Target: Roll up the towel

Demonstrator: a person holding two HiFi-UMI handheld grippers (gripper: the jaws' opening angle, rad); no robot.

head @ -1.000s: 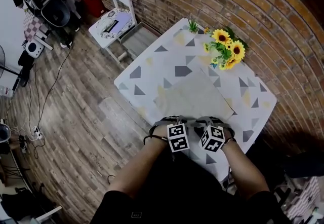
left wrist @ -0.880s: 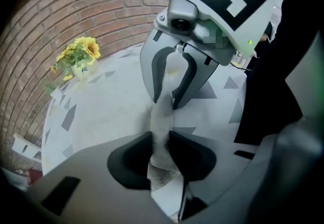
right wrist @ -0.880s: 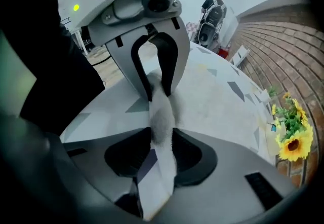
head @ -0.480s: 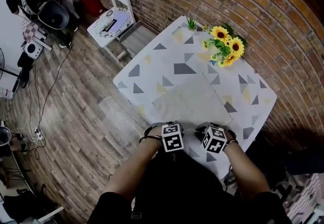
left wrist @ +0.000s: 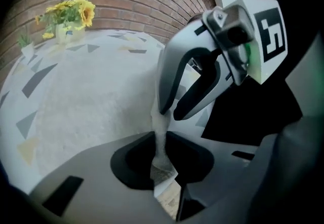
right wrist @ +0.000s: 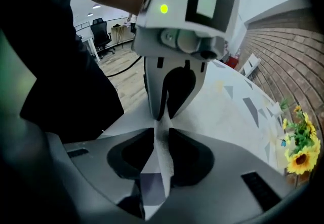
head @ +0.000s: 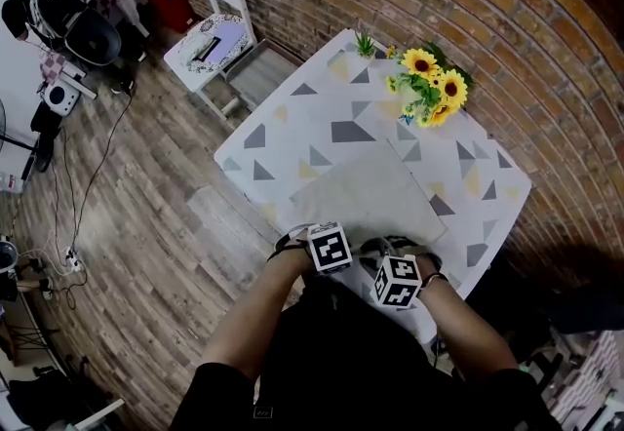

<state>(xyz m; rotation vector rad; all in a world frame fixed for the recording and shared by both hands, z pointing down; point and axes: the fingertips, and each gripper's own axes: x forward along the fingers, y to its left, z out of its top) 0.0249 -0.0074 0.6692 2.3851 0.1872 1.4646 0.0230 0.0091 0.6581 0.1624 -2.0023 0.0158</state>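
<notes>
The towel (head: 366, 195), pale grey, lies flat on the table (head: 292, 112), from about the middle to the near edge where the person stands. At that near edge a thin ridge of the cloth is raised. The left gripper (left wrist: 163, 156) has just closed its fingers (left wrist: 134, 159) on this ridge and pinches it. Just beside it, the right gripper (right wrist: 162, 154) has just been opening its fingers (right wrist: 192, 159); the cloth stands between them, but they seem not to press it. No roll is formed yet, so this looks like the first step, taking the hem. Next, both grippers should hold the hem firmly and turn it over toward the far edge with the sunflowers (head: 434, 93), keeping the roll straight.
</notes>
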